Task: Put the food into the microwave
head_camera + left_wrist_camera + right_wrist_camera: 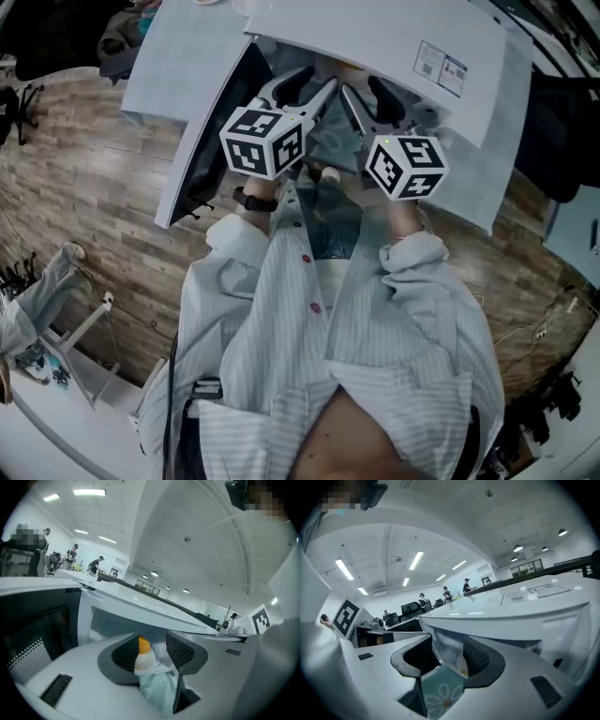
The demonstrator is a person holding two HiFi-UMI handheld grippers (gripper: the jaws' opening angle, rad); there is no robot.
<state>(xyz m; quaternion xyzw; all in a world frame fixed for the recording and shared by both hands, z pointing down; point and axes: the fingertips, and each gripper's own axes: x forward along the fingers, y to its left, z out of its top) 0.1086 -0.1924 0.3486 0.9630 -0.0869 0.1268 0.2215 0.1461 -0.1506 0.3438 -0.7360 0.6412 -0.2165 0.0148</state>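
The white microwave [375,47] stands with its door [211,141] swung open to the left. Both grippers point into its opening, side by side and a little below level. My left gripper [305,89] [152,648] has its jaws apart. Through the gap I see orange-and-white food [143,653] on a white plate [157,670], with teal daisy-print material [157,691] under it. My right gripper [370,98] [447,656] also stands open, and the white plate edge [451,653] leans by its right jaw above the teal print [440,693]. In the head view the plate is hidden.
The microwave sits on a white table [159,66] over a wooden floor [84,187]. A white rack [66,347] stands at the lower left. Several people [445,592] and desks are far off in the room behind.
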